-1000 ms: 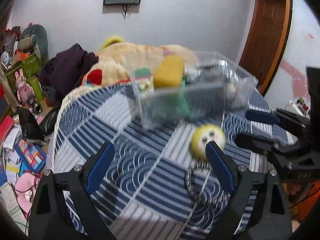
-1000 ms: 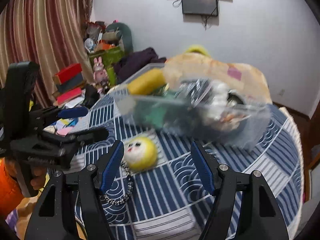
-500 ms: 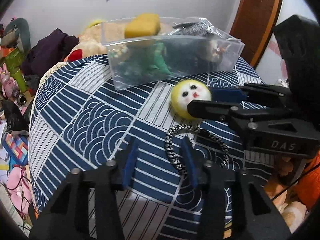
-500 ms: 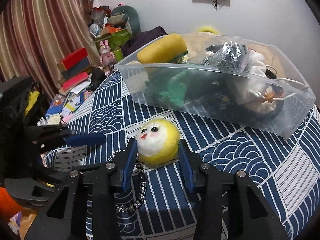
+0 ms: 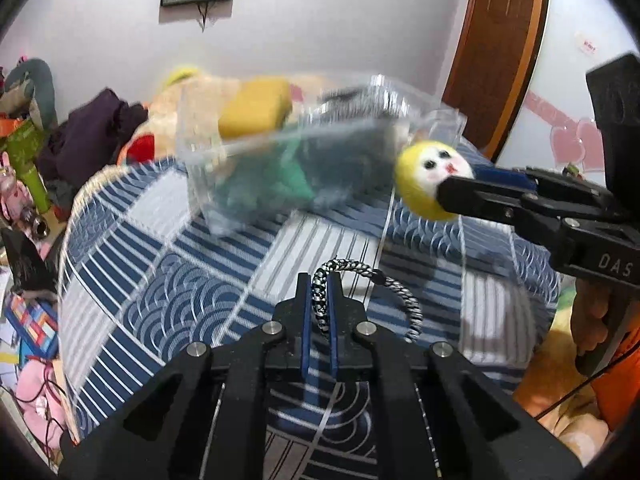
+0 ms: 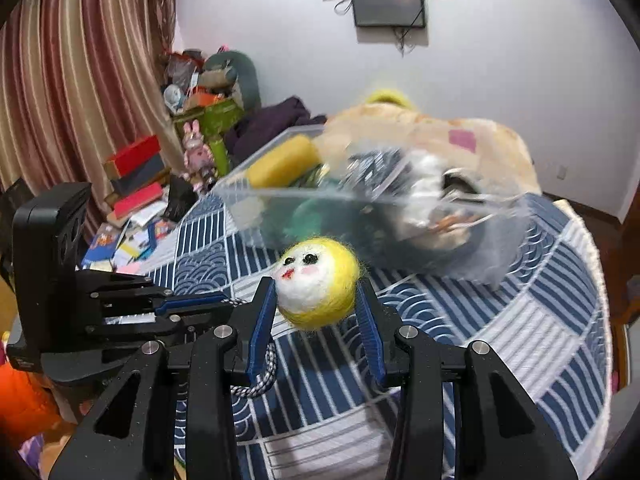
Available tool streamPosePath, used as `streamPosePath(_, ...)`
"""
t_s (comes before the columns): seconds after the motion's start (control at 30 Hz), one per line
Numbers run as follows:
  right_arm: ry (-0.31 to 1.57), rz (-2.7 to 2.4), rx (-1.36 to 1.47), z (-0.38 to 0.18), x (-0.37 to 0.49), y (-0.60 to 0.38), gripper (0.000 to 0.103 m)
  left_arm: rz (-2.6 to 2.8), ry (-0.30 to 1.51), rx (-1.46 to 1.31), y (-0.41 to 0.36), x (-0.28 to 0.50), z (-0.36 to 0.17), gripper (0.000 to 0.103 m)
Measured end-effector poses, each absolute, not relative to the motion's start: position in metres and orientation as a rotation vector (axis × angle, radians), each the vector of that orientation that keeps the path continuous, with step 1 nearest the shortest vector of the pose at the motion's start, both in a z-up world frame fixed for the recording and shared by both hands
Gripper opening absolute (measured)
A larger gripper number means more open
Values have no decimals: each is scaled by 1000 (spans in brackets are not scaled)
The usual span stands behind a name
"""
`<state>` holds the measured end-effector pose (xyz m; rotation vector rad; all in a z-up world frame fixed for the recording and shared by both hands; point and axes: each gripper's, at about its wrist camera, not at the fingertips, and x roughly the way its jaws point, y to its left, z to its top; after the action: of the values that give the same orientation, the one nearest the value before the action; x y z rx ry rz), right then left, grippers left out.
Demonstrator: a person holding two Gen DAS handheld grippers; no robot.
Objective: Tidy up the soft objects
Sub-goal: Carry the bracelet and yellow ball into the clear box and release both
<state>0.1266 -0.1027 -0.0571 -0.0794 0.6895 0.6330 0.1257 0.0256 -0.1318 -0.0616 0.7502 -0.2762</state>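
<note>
Left tongs [image 5: 319, 312] pinch the braided cord [image 5: 362, 270], right tongs [image 6: 316, 312] clamp the felt ball [image 6: 318, 282] before the clear bin [image 6: 360, 208].

Left tool [image 5: 319, 304] clamped tight on a braided cord [image 5: 362, 270], right tool [image 6: 316, 312] gripping a felt ball [image 6: 318, 282]

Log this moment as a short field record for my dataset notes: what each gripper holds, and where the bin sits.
left gripper: shut on the braided cord loop
right gripper: shut on the yellow felt ball with a painted face
clear plastic bin: on the blue patterned tablecloth, beyond both grippers
bin contents: yellow sponge, green item, others blurred
</note>
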Motion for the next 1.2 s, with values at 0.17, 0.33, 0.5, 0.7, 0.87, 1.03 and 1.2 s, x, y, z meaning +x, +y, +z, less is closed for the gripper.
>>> streamPosePath(0.17, 627, 593, -62, -38, 127, -117, 37, -270, 668, -85, 30, 129, -103, 6)
streamPosePath(0.33, 576, 555, -56, -26, 130, -123, 37, -260, 578, -94, 31, 138, -72, 6)
streamPosePath(0.5, 526, 511, -39, -14, 138, -130, 37, -232, 508, -116, 35, 157, -49, 6)
streamPosePath(0.7, 533, 459, -9, -14, 164, -133, 37, -172, 483, -132, 38, 188, -45, 6)
streamPosePath(0.87, 592, 449, 10, -28, 187, -126, 37, -136, 508, -152, 39, 212, -56, 6)
streamPosePath(1.03, 677, 443, 12, -47, 200, -122, 40, -130, 565, -159, 36, 224, -77, 7)
streamPosePath(1.2, 682, 455, -29, -45, 194, -120, 46, -156, 604, -137, 32, 220, -87, 10)
